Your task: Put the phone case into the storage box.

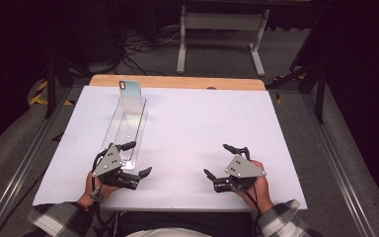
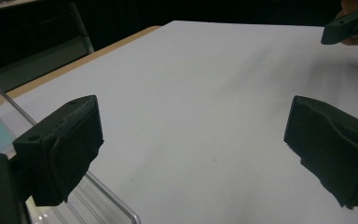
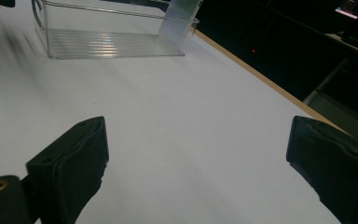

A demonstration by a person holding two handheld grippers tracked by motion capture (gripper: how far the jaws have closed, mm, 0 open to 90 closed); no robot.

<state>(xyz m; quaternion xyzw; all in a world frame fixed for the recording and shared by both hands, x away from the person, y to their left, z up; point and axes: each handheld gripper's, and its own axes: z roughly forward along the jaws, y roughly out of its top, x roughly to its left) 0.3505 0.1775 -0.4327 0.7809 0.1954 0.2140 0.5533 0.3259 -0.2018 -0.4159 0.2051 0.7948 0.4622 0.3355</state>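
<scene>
**Both tools spread, clear tray waiting at the left**

From where I stand, the person has both hands low at the near edge of the white worktop (image 1: 187,123). The left tool (image 1: 137,159) has its jaws spread wide with nothing between them, and its far jaw hangs right over the near end of the clear plastic tray (image 1: 126,129). The right tool (image 1: 222,160) is equally spread and empty, well apart from the tray, over bare white surface.

The tray lies lengthwise, running away from the person on the left half of the worktop. At its far end a phone (image 1: 130,95) with an iridescent back stands upright, leaning against the end wall.

To my eye the risk sits with that phone. The tray looks light and slick, so a jaw nudging the near wall could skid it along the sheet and tip the phone over. A pinch on the thin clear wall might also slip, since its edge is hard to judge against white. The left tool's cable (image 1: 96,163) trails close by and could drag too.
</scene>
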